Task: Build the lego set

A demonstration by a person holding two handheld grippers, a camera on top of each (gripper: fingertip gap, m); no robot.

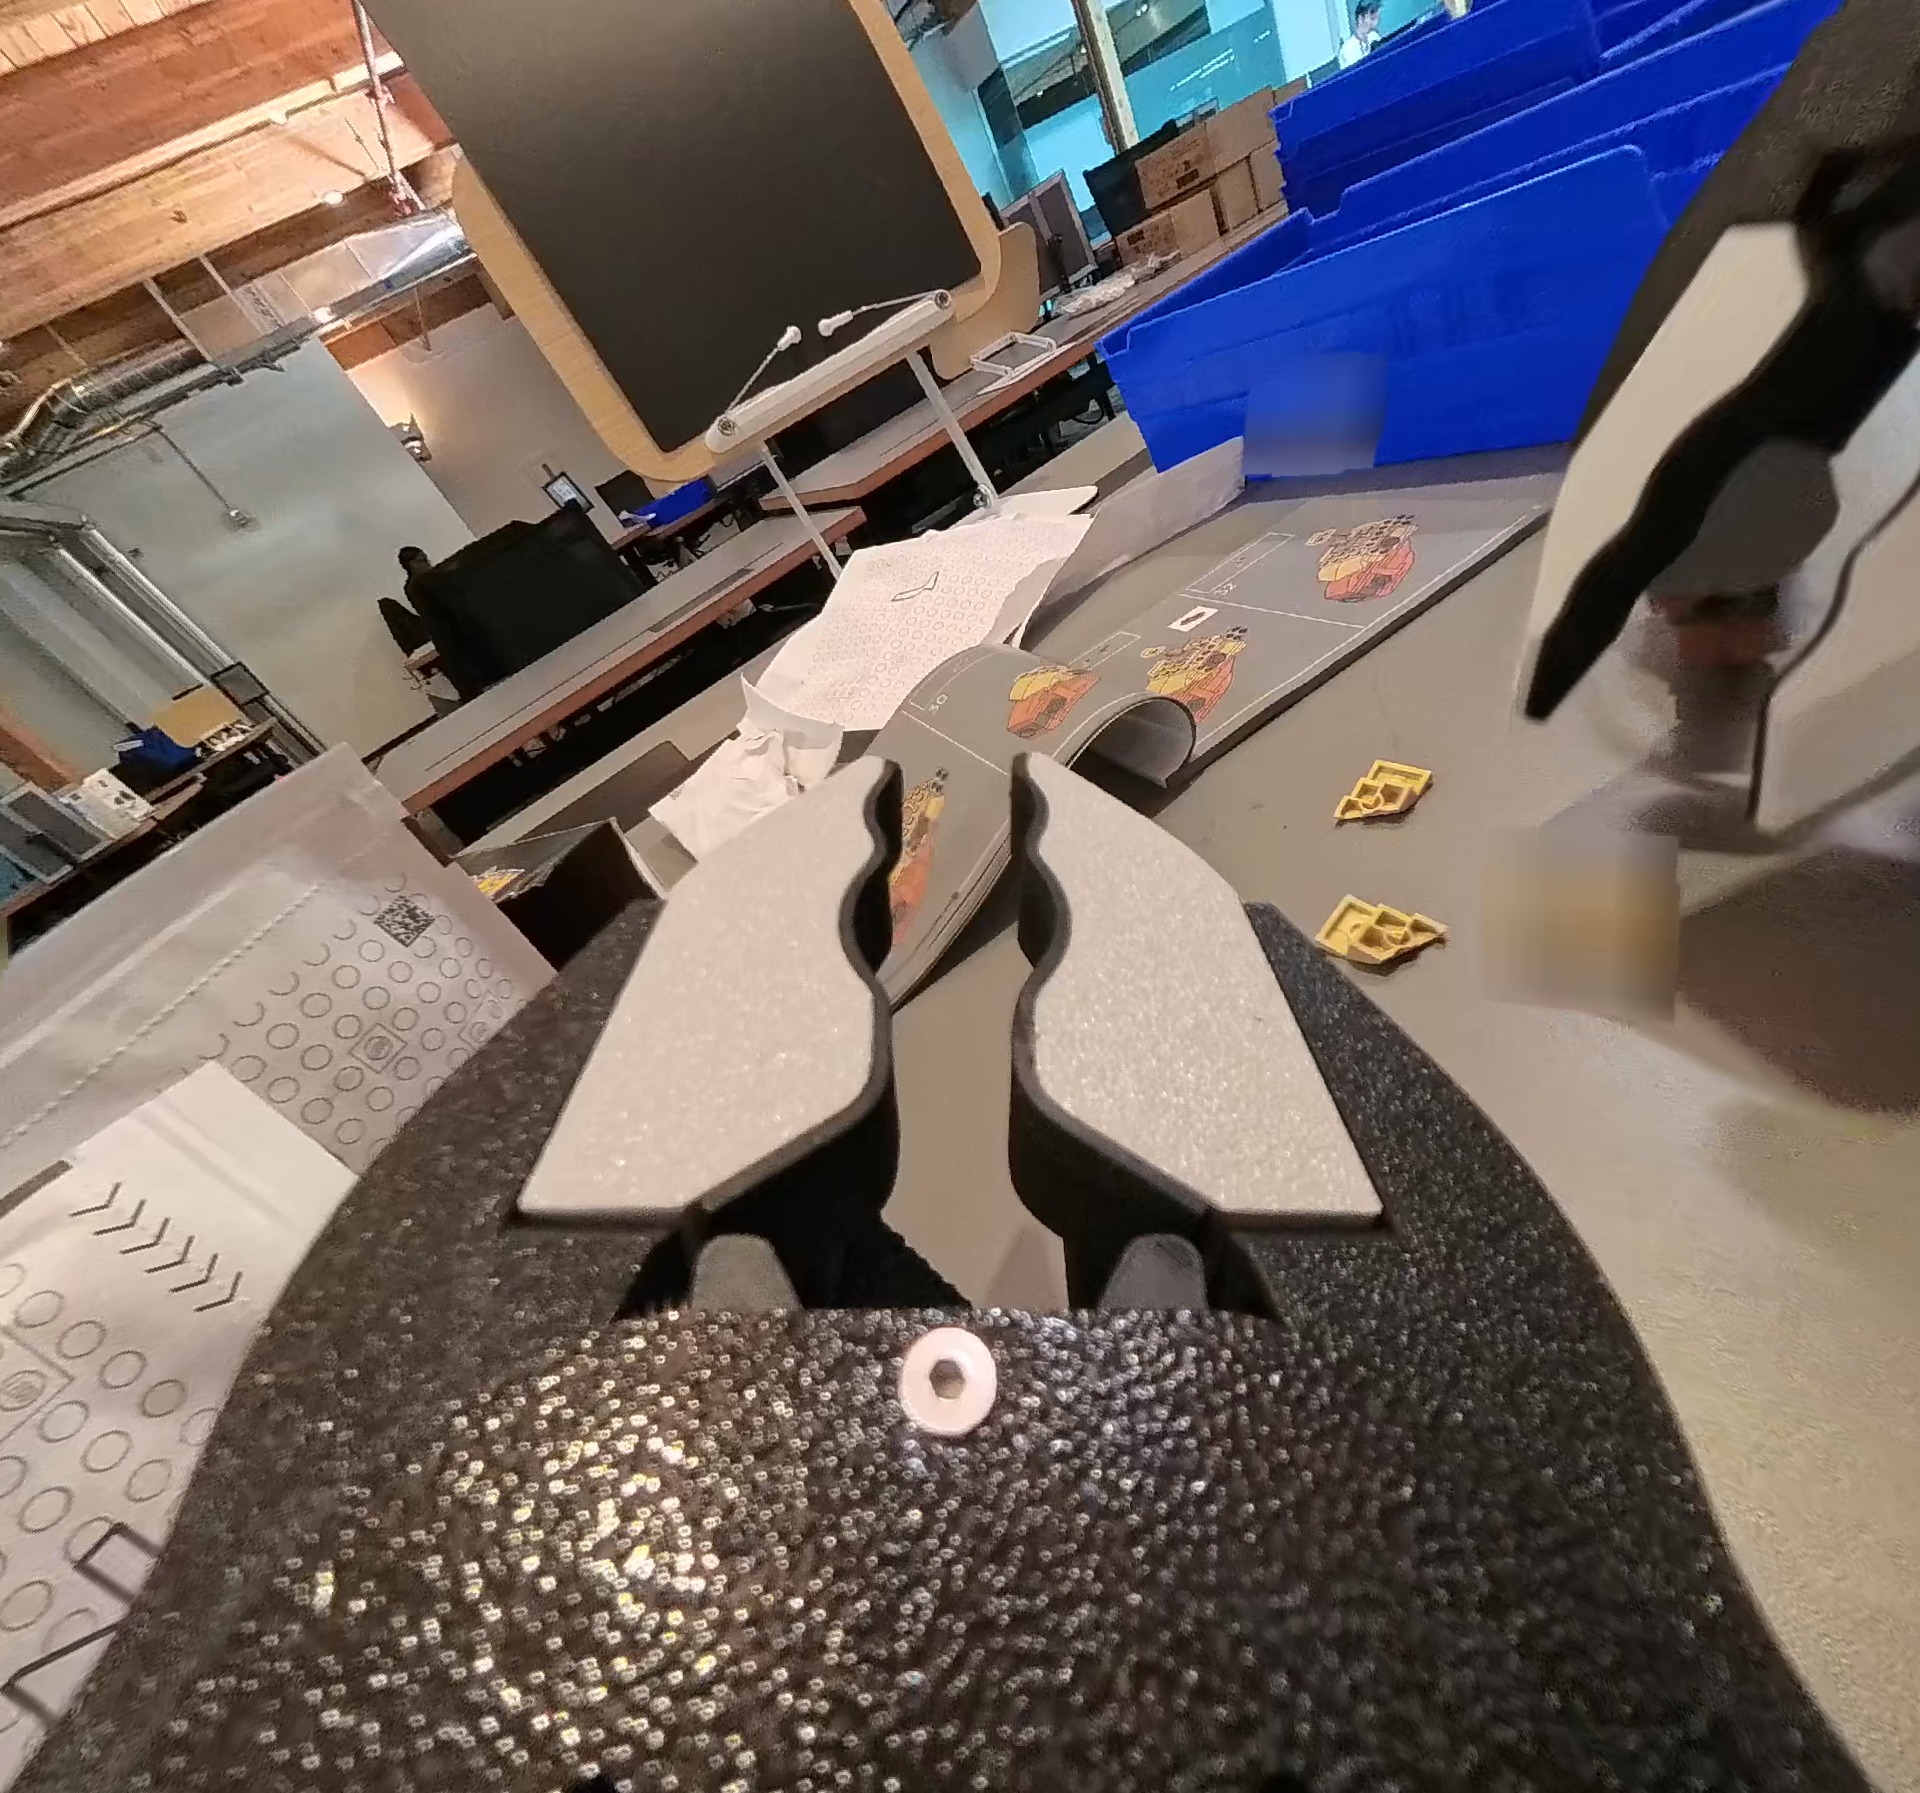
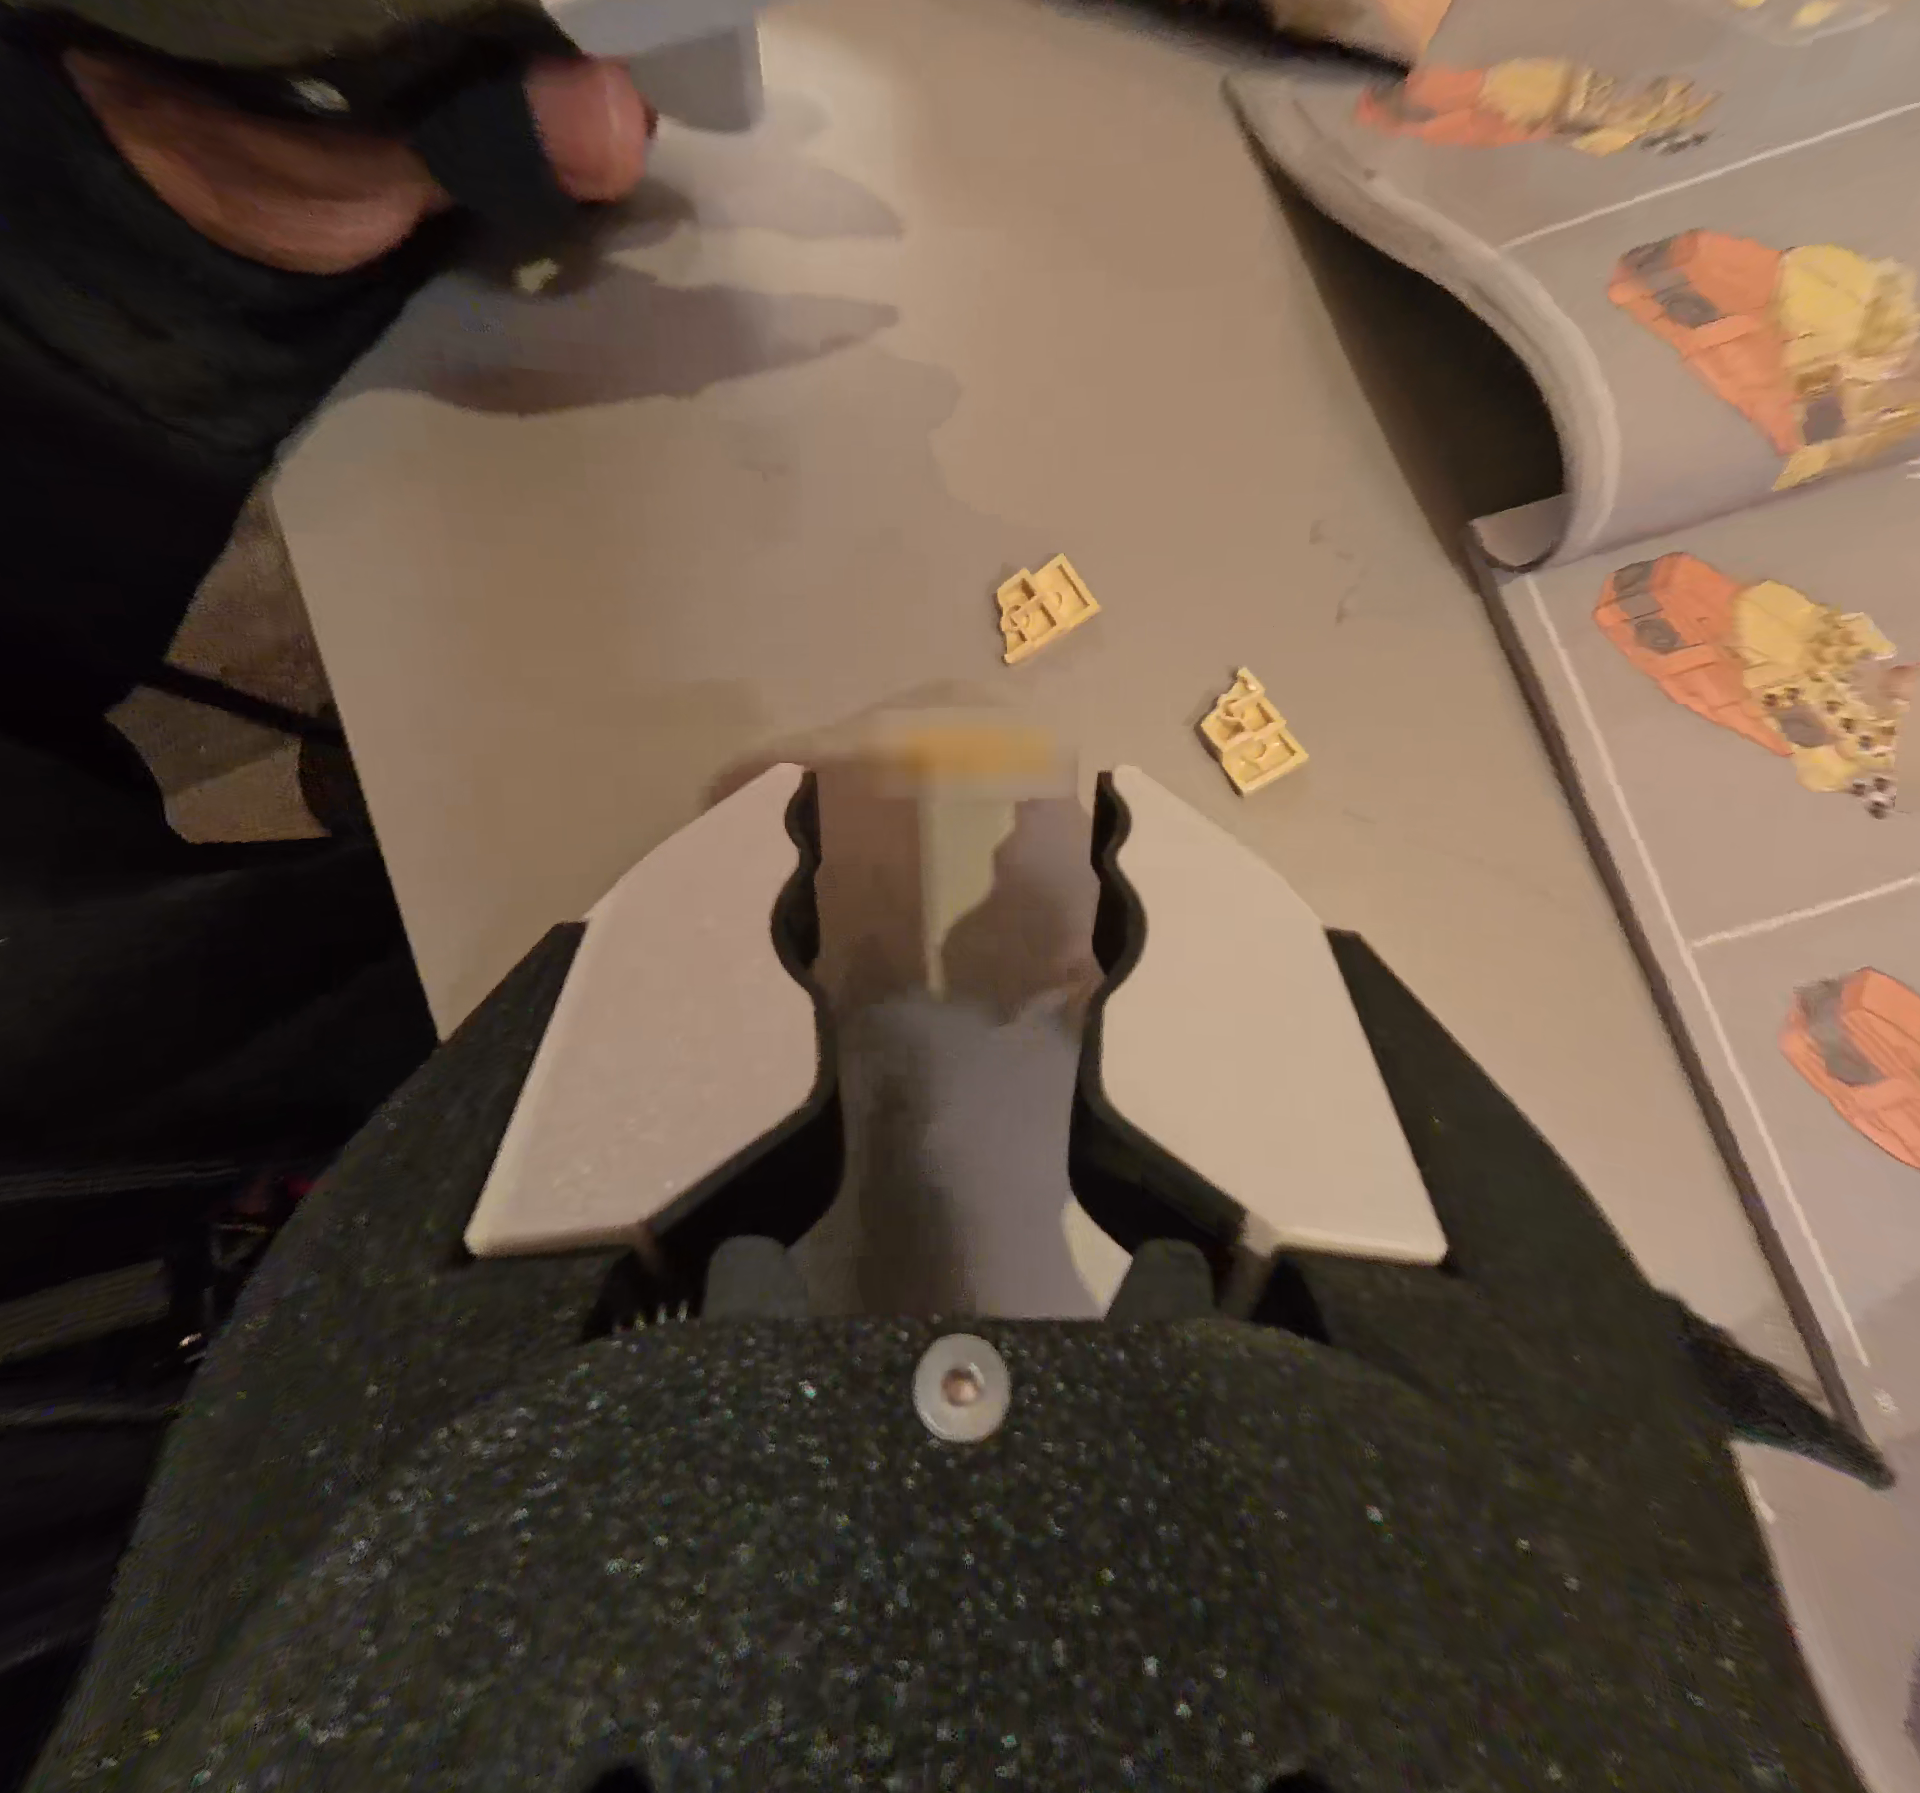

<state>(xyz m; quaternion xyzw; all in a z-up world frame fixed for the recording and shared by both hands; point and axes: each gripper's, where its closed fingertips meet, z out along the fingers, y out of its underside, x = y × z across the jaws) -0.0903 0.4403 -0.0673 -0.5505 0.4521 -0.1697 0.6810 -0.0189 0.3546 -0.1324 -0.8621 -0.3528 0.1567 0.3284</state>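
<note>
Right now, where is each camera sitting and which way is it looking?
Left wrist view: sits on the left gripper, low over the table, looking along it at the instruction booklet and blue bins; its own two fingers show, apart.
Right wrist view: sits on the right gripper, looking down at the table; its own fingers show, apart, plus a hand on the other gripper.
Shared: two tan lego pieces, the booklet, and the opposite gripper.

The left gripper [image 1: 951, 787] is seen with its jaws a little apart, nothing between them, aimed at the open instruction booklet [image 1: 1226, 663] on the grey worktop [image 1: 1558, 1328]. Two tan lego pieces [image 1: 1382, 928] are spotted nearby, blue bins [image 1: 1403, 330] stacked behind.
</note>
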